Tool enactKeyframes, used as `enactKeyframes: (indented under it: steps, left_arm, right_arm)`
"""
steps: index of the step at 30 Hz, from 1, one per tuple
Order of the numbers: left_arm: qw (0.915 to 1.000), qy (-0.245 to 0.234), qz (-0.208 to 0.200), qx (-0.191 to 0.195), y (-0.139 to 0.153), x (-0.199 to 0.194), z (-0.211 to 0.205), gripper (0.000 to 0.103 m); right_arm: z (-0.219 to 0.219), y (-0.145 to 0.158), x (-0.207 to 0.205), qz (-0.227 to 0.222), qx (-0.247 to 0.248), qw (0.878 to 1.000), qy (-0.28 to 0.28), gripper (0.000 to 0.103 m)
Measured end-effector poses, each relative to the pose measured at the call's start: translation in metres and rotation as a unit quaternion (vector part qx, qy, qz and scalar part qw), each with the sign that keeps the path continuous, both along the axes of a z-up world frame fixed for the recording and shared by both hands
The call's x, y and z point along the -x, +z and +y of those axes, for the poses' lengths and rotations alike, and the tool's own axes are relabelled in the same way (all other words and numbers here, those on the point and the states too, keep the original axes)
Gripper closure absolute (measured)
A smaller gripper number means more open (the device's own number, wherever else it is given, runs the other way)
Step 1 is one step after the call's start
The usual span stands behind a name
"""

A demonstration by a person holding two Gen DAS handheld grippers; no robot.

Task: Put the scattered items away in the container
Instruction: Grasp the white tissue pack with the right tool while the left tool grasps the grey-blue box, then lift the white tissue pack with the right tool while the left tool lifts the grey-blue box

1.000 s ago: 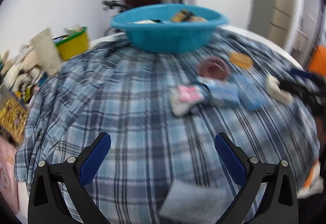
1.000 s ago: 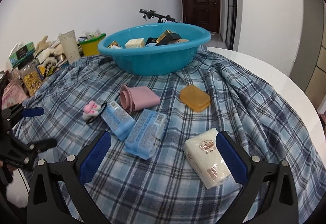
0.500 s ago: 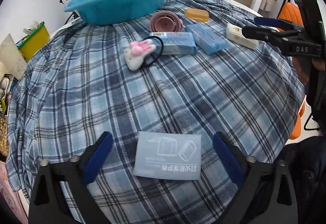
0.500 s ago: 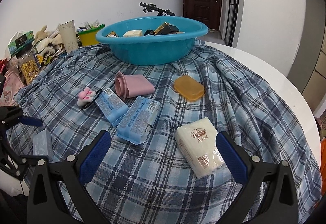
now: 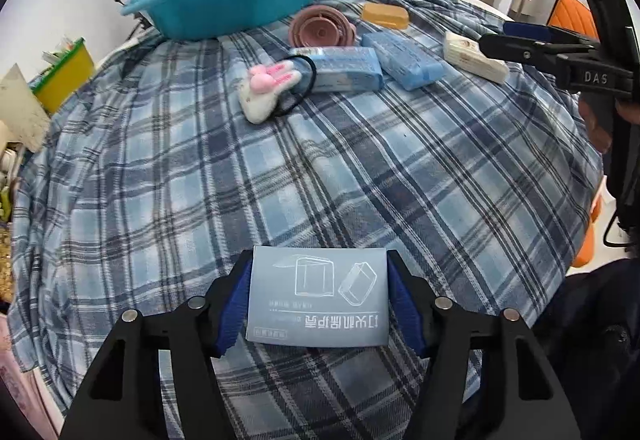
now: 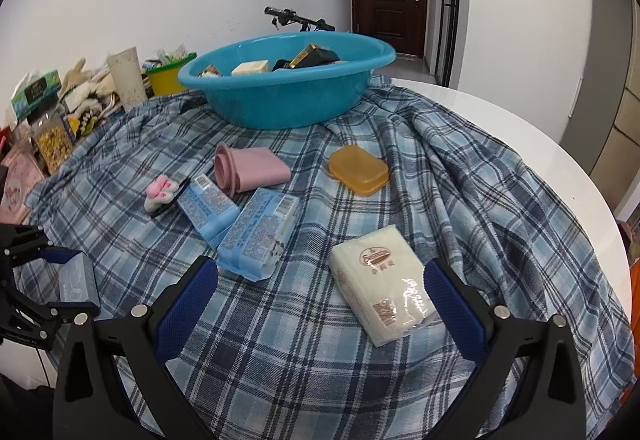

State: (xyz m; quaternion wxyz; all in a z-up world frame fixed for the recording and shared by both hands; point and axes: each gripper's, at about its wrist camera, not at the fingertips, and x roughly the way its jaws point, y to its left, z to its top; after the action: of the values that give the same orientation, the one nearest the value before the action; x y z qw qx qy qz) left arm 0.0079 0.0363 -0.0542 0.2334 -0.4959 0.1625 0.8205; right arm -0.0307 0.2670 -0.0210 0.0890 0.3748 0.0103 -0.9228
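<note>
A flat grey-blue box [image 5: 318,302] lies on the plaid cloth at the near edge. My left gripper [image 5: 318,280] points down over it, and its jaws are closing with the box between them, blue pads against its two short sides. My right gripper [image 6: 320,272] hovers open above the cloth, and a white wrapped soap pack [image 6: 380,288] lies just inside its right finger. The teal basin [image 6: 288,96] stands at the far side and holds several items. Before it lie a pink folding cup [image 6: 248,168], an orange soap box [image 6: 358,168], two blue packs [image 6: 260,236] and a bunny hair tie [image 6: 160,194].
The plaid cloth [image 6: 460,200] covers a round white table [image 6: 540,144]. A yellow bin [image 6: 166,78], snack packs and plush toys [image 6: 52,120] crowd the left side. An orange chair [image 5: 572,16] stands behind my right gripper. A bicycle handlebar [image 6: 296,16] pokes up behind the basin.
My left gripper tipped down over the grey box and its jaws came in from wide open to both sides of the box. My right gripper stayed over the white pack.
</note>
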Motion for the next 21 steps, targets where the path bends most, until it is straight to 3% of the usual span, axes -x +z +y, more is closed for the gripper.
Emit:
enactKeyframes:
  steps: [10,13,18,21]
  left_arm:
    - [0.9995,0.021,0.019,-0.015,0.011,0.003,-0.002,0.037]
    - [0.9986,0.037,0.027,-0.025,0.014,0.010,-0.005,0.037]
    - [0.9967,0.056,0.038,-0.044,0.018,0.019,-0.006,0.037]
    - [0.9963,0.057,0.037,-0.052,0.018,0.021,-0.002,0.037]
  right_arm:
    - [0.018,0.007,0.012,-0.002,-0.011,0.999,0.031,0.001]
    - [0.024,0.004,0.020,-0.017,0.016,0.997,0.068,0.019]
    - [0.030,-0.005,0.033,-0.033,0.006,0.995,0.093,0.042]
    - [0.031,-0.015,0.039,-0.057,-0.006,0.993,0.105,0.047]
